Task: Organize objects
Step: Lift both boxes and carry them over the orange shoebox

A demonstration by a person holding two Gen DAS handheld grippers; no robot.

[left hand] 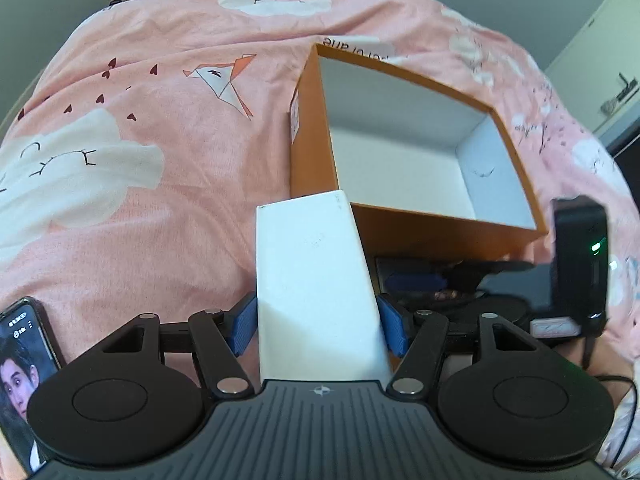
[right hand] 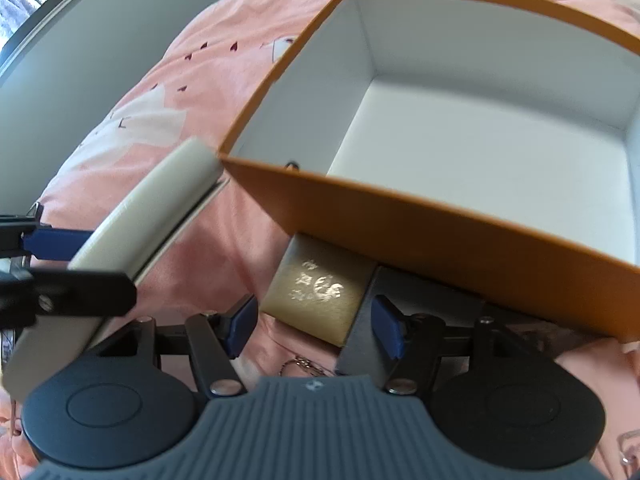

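Now, scene: a bed with a pink printed duvet point(left hand: 180, 200), everything sits on it.
Left hand-held gripper point(left hand: 318, 330): clamped on a white box point(left hand: 316, 280), blue pads point(left hand: 243, 330) pressed to both its sides; box raised, far end tilted toward the near-left corner of the orange box.
White box from right wrist view: point(right hand: 160, 208), its far end touching or just beside the orange box's near corner, can't tell which.
Orange box point(left hand: 312, 120): open-topped, white inside, lying on the duvet; a small dark mark on its floor, otherwise only bare white floor shows; also at point(right hand: 440, 232).
Right hand-held gripper point(right hand: 312, 326): jaws parted fairly wide, astride a gold box point(right hand: 320, 292) with shiny embossed print; pads point(right hand: 386, 330) near its sides, contact not clear.
Gold box position: on the duvet, tucked against the orange box's near wall, a dark flat piece point(right hand: 362, 332) along its right side.
Small chain point(right hand: 300, 364): on the duvet, just under the right gripper.
Phone point(left hand: 20, 380): lit screen, bottom left in left wrist view.
Black device point(left hand: 580, 256): green light, right of the orange box.
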